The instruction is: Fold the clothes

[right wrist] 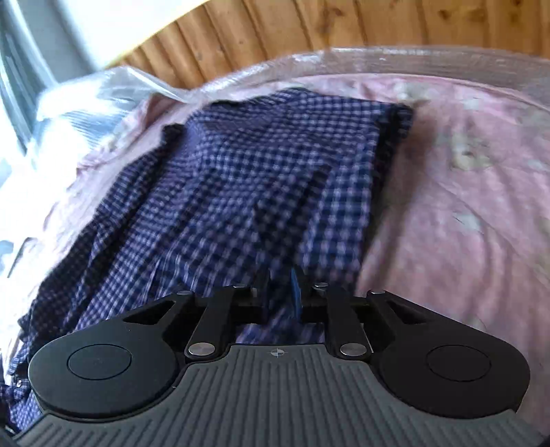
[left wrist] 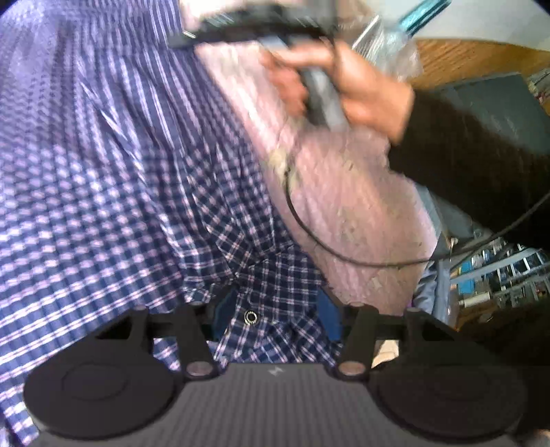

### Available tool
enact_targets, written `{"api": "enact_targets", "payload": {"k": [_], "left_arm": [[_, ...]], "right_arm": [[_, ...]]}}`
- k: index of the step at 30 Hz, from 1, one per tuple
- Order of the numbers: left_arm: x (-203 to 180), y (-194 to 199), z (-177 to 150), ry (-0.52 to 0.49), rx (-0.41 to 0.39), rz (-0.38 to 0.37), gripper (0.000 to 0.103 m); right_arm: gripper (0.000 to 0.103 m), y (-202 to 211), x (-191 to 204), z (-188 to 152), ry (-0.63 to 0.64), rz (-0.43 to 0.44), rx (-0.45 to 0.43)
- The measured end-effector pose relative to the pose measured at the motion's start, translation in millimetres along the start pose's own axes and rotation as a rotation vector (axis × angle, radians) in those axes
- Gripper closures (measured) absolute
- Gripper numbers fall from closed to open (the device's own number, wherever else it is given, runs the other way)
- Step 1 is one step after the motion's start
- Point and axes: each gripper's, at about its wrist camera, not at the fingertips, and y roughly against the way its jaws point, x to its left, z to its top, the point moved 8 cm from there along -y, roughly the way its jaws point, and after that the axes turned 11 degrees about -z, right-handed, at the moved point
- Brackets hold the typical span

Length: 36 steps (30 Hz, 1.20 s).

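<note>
Two grippers: one in each of the person's hands, both angled down over the same garment.
Shirt: a blue-and-white checked shirt [right wrist: 261, 178] lies spread and partly folded on a pink bedsheet [right wrist: 464, 206], its far edge near the crinkled clear plastic [right wrist: 113, 86] along the bed's rim.
Left gripper [left wrist: 275, 319]: jaws stand apart, with a bunched fold of the shirt and a metal snap button [left wrist: 251, 317] lying between the blue pads; the cloth looks loose, not pinched.
Right gripper [right wrist: 280, 299]: jaws only slightly parted, close over the near edge of the shirt; checked cloth shows in the narrow gap, though blur makes it hard to say whether the pads press on it.
Right hand [left wrist: 361, 86]: seen from the left wrist view, wrapped round its gripper's handle above the sheet, dark sleeve [left wrist: 464, 154] behind, a black cable [left wrist: 343, 254] trailing across the sheet.
Backdrop: wooden panelling [right wrist: 309, 31] behind the bed.
</note>
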Motion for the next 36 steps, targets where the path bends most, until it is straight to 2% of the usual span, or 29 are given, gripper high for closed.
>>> {"api": "enact_targets", "payload": {"k": [2,4,7,8,10,11,13,14,15,17,20,22,23,24,25,26,27,28,29,31,32,33,35,36], "left_arm": [[-2,26,-3,-0.005,-0.059,0.007,0.042],[18,50,-20,0.042,-0.105,0.058,0.037],[50,87,-45,0.114,-0.174,0.134,0.037],[59,100,-54,0.138,-0.197,0.155,0.038],[73,128,-67,0.188,-0.240,0.171,0.039],[78,142,-74,0.210,-0.264,0.177,0.038],[81,170,-93,0.251,-0.324,0.181,0.032],[83,183,-104,0.278,-0.354,0.185,0.025],[87,196,-116,0.307,-0.380,0.192,0.020],[104,206,-140,0.373,-0.395,0.208,0.019],[129,213,-172,0.462,-0.404,0.217,0.019],[135,210,-177,0.484,-0.415,0.173,0.019],[137,208,-179,0.491,-0.419,0.152,0.014],[136,204,-177,0.483,-0.415,0.132,0.014],[134,201,-175,0.477,-0.410,0.115,0.016],[133,199,-173,0.476,-0.401,0.099,0.029],[129,197,-169,0.467,-0.385,0.061,0.055],[125,195,-166,0.459,-0.368,0.032,0.064],[125,192,-165,0.446,-0.350,0.040,0.068],[128,189,-167,0.446,-0.318,0.049,0.070],[131,188,-168,0.462,-0.309,0.046,0.088],[133,188,-169,0.476,-0.304,0.038,0.099],[130,195,-164,0.489,-0.327,-0.019,0.099],[125,202,-153,0.484,-0.347,-0.054,0.099]], "right_arm": [[0.083,39,16,-1,0.015,-0.001,-0.061],[0.083,78,38,-11,0.027,0.027,-0.087],[0.078,110,76,-65,0.012,0.068,-0.016],[0.076,107,84,-90,-0.006,0.064,0.030],[0.075,95,98,-142,-0.042,0.031,0.135],[0.076,99,100,-153,-0.052,-0.010,0.118],[0.073,122,101,-165,-0.108,-0.072,0.072],[0.069,139,100,-167,-0.158,-0.089,0.051],[0.054,157,99,-168,-0.209,-0.107,0.029],[0.043,176,98,-192,-0.269,-0.121,0.042],[0.043,204,96,-229,-0.357,-0.140,0.064],[0.046,201,101,-259,-0.367,-0.156,0.119],[0.047,200,105,-273,-0.363,-0.163,0.142],[0.048,199,110,-279,-0.362,-0.163,0.131],[0.047,198,114,-284,-0.362,-0.162,0.117],[0.047,197,119,-285,-0.358,-0.158,0.117],[0.056,196,123,-284,-0.353,-0.153,0.119],[0.062,195,127,-284,-0.348,-0.149,0.121],[0.070,192,131,-282,-0.340,-0.138,0.124],[0.076,186,138,-280,-0.309,-0.149,0.145],[0.086,184,138,-281,-0.296,-0.156,0.153],[0.092,182,138,-282,-0.286,-0.161,0.159],[0.103,188,138,-276,-0.269,-0.137,0.165],[0.103,192,137,-272,-0.261,-0.125,0.168]]}}
